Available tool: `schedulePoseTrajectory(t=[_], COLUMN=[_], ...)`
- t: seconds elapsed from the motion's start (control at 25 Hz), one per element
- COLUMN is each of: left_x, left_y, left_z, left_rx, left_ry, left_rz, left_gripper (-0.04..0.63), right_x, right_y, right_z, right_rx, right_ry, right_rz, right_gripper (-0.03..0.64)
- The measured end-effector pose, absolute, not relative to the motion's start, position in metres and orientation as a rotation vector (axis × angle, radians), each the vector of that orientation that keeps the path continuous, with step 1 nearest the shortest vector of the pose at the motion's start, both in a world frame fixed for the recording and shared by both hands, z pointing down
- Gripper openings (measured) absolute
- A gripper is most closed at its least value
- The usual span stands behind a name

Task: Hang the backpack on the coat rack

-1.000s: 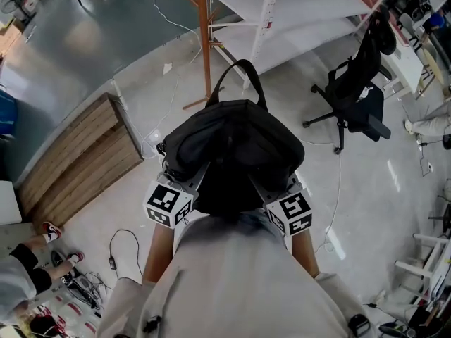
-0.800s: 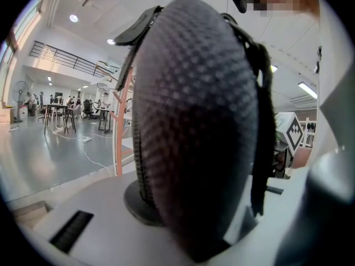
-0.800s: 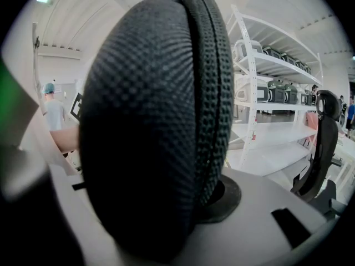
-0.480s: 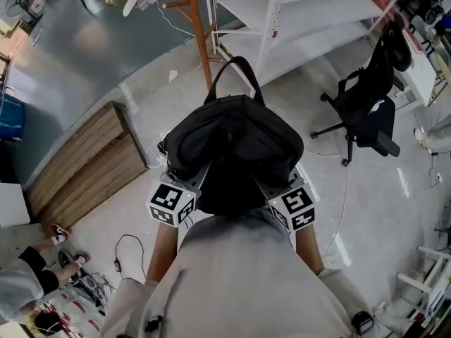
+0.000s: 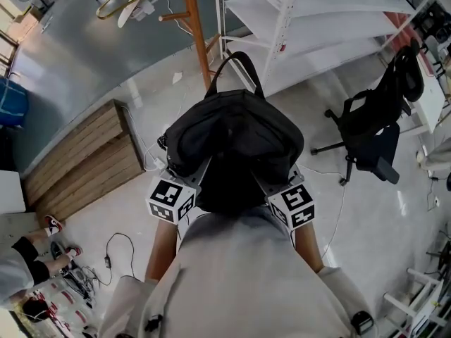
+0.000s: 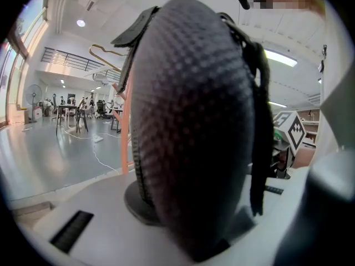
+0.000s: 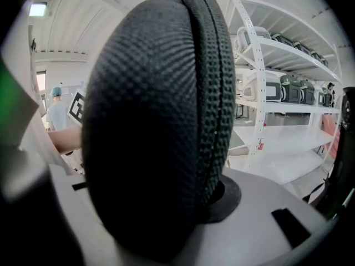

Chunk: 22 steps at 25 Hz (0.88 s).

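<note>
In the head view the black backpack (image 5: 232,136) is held up in front of me, its top handle loop (image 5: 235,65) pointing away toward the orange-brown wooden coat rack (image 5: 196,34). The left gripper (image 5: 189,183) and right gripper (image 5: 276,187) reach under the bag from either side, their tips hidden by it. In the left gripper view a padded mesh shoulder strap (image 6: 194,121) fills the jaws and is pressed between them, with the rack pole (image 6: 125,132) behind. In the right gripper view the other padded strap (image 7: 150,126) is clamped the same way.
A low wooden crate (image 5: 77,160) stands on the floor at the left of the rack. White metal shelving (image 5: 303,20) rises right behind the rack. A black office chair (image 5: 377,118) is at the right. Cables (image 5: 116,248) and a person's feet (image 5: 49,227) are at lower left.
The coat rack, shelving and chair have slid nearer and lower in the head view as I carry the backpack toward them. Both grips on the straps look unchanged.
</note>
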State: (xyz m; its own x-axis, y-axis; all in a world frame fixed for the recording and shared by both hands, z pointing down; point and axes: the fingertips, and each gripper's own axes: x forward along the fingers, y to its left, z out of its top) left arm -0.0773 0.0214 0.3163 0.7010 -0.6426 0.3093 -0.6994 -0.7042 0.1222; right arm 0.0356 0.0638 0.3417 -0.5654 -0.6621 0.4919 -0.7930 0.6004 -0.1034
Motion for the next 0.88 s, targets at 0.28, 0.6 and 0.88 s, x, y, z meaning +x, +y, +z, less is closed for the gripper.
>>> schedulePoseTrajectory(t=[0.28,0.6,0.88], left_x=[-0.055,-0.041,-0.044], left_y=[-0.010,-0.029,-0.033], left_z=[0.319,0.320,0.327], left_rx=[2.671,2.648,2.605], left_ry=[-1.124,-1.172,-1.181], left_rz=[0.339,0.354,0.379], left_gripper=[0.096,0.097,0.095], right_x=[0.060,0.074,0.072], right_y=[0.029,0.008,0.002], right_z=[0.344,0.346,0.353], right_rx=[1.131,1.096,1.060], right_ry=[-2.439,-2.457,-2.454], right_rz=[0.411,0.416,0.448], right_gripper=[0.172,0.172,0.173])
